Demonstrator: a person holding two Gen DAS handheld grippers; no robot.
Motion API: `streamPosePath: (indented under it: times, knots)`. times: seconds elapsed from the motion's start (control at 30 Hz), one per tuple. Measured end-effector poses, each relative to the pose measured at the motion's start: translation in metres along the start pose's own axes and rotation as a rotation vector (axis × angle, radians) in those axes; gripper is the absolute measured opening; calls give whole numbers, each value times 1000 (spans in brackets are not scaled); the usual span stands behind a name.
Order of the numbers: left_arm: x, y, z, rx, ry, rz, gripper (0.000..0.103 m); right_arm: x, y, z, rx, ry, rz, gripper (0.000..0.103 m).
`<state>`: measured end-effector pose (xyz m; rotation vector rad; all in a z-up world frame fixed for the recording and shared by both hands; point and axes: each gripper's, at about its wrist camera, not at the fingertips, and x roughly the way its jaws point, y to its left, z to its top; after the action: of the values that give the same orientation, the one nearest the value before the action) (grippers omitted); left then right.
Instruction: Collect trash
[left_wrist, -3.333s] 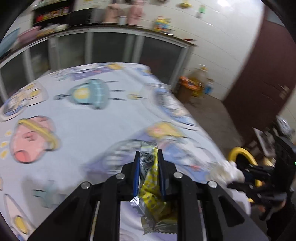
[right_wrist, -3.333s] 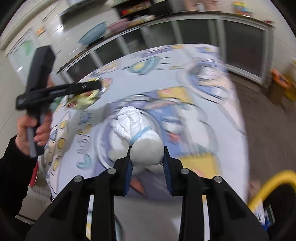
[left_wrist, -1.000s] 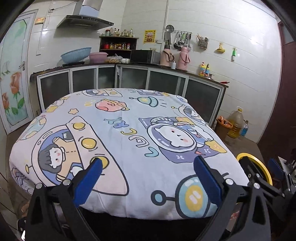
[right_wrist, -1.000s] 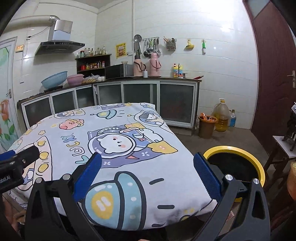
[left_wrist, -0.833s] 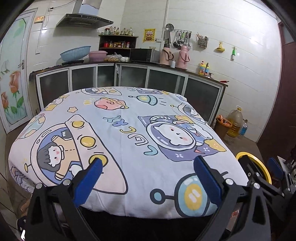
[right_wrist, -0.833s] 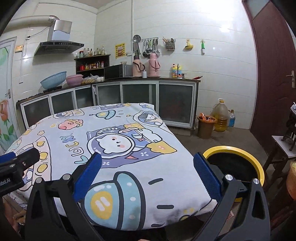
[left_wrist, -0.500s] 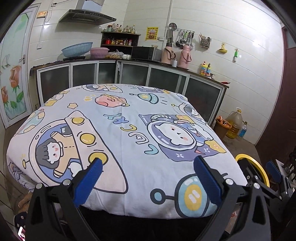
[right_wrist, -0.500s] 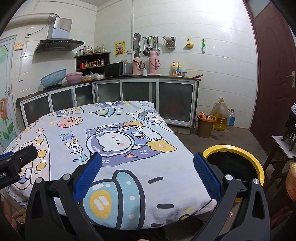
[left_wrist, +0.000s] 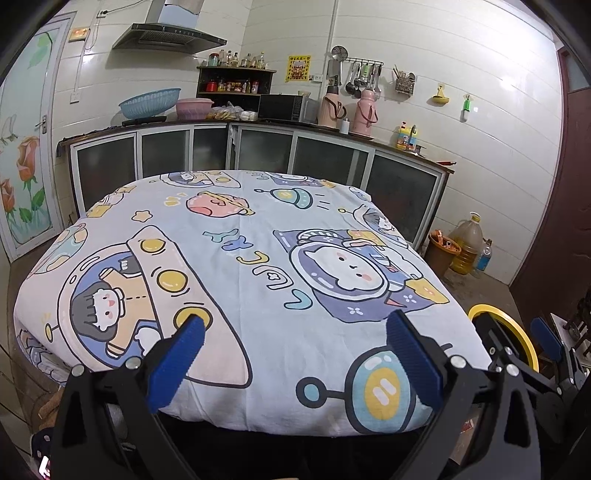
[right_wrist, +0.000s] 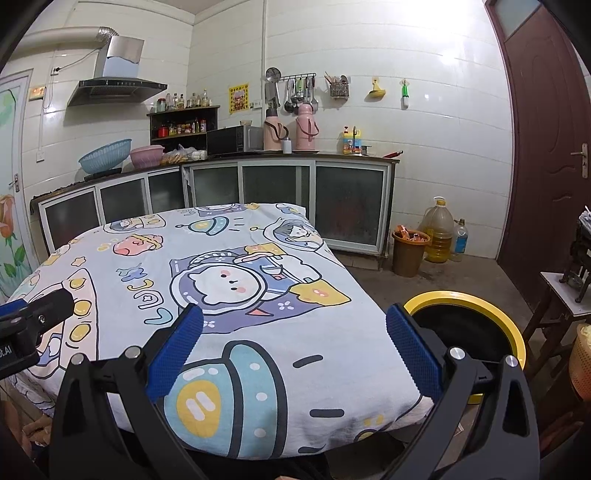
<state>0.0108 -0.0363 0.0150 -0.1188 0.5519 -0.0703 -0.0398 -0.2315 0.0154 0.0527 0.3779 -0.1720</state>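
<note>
Bin (right_wrist: 517, 334) for the trash: black inside, yellow rim, standing on the floor just off the table's right corner, near side. Contents not readable from the right wrist view. In the left wrist view only an arc of its rim shows, past the table edge.

Right tongs (right_wrist: 294, 350): spread wide, blue pads (right_wrist: 173, 354) far apart, nothing between them. Held low at the table's near edge, right pad in line with the bin's rim.

Left tongs (left_wrist: 294, 360): likewise wide open, empty, held at the near edge further left.

Table (right_wrist: 332, 295): draped in a pale cartoon space-print cloth.

Beyond: glass-fronted cabinets (right_wrist: 280, 192) along the back wall, two pink flasks (right_wrist: 308, 127) and a microwave (right_wrist: 234, 139) on the counter. Small brown pail (right_wrist: 408, 253) and an oil jug (right_wrist: 439, 230) on the floor by the cabinet end. Dark red door (right_wrist: 550, 147) at right.
</note>
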Motion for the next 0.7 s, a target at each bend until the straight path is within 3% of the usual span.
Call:
streamPosePath:
  times: [0.7]
  knots:
    - [-4, -4, -1, 12, -11, -18, 95, -2, -3, 1, 10, 11, 1, 95]
